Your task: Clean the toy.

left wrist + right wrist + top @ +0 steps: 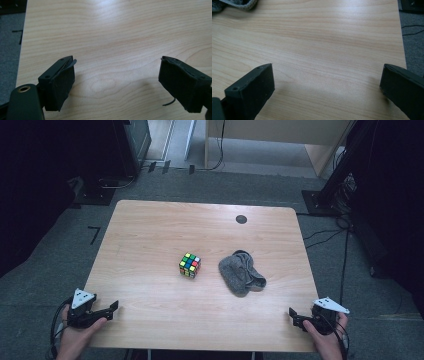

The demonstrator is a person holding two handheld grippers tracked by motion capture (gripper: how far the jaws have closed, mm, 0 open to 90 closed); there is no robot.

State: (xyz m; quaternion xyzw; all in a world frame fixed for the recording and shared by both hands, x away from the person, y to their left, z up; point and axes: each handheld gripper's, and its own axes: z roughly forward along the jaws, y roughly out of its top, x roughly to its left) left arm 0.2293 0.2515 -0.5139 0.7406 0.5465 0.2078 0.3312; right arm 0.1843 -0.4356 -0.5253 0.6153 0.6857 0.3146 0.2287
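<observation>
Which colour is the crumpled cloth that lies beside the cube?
The cloth is grey, best seen in the high view.

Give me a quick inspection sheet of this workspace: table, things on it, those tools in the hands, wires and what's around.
Surface: light wooden table, with a dark round spot near the far edge.
Job's things: multicoloured puzzle cube near the middle; crumpled grey sock beside it, apart from it.
Clutter: nothing seen.
Grippers: left hand-held gripper and right hand-held gripper at the near corners, jaws open, holding nothing.
Cables: one trails from each gripper; more lie on the floor to the right.
Surroundings: grey carpet, dark equipment stands, pale wooden furniture behind.
</observation>
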